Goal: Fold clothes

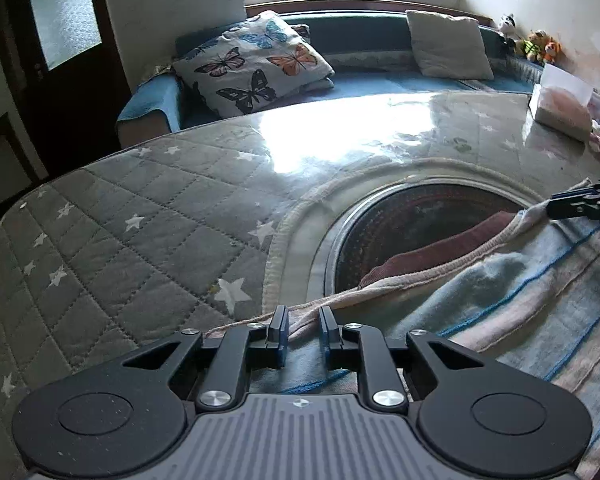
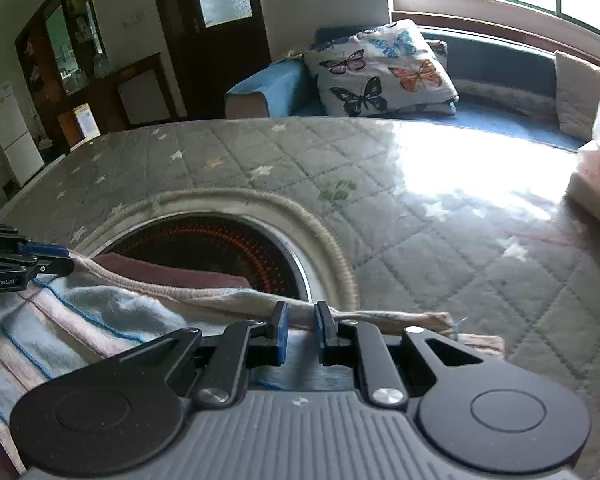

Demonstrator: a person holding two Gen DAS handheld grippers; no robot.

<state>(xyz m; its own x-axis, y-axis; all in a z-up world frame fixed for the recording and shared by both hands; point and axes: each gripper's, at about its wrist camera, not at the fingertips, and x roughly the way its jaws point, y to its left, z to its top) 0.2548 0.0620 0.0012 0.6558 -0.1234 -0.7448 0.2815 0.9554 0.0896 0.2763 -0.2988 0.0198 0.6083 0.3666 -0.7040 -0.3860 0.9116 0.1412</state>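
Observation:
A striped cloth (image 1: 520, 292) in pale blue and pink with a cream hem lies on the quilted table, partly over a round opening. My left gripper (image 1: 303, 316) sits at its left corner. The jaws stand slightly apart, and the hem runs between them without being pinched. In the right wrist view the same cloth (image 2: 100, 312) stretches left, and my right gripper (image 2: 300, 314) is at its far edge, also with a narrow gap around the hem. Each gripper shows in the other's view: the right gripper (image 1: 556, 208) and the left gripper (image 2: 60, 260) both touch a corner. A maroon layer (image 1: 440, 248) shows under the hem.
The grey star-patterned table cover (image 1: 140, 220) surrounds a round metal-rimmed pit (image 1: 420, 216) with a dark grille. A white box (image 1: 560, 104) stands at the far right edge. Behind the table is a blue sofa with a butterfly cushion (image 1: 252, 64) and a plain cushion (image 1: 448, 44).

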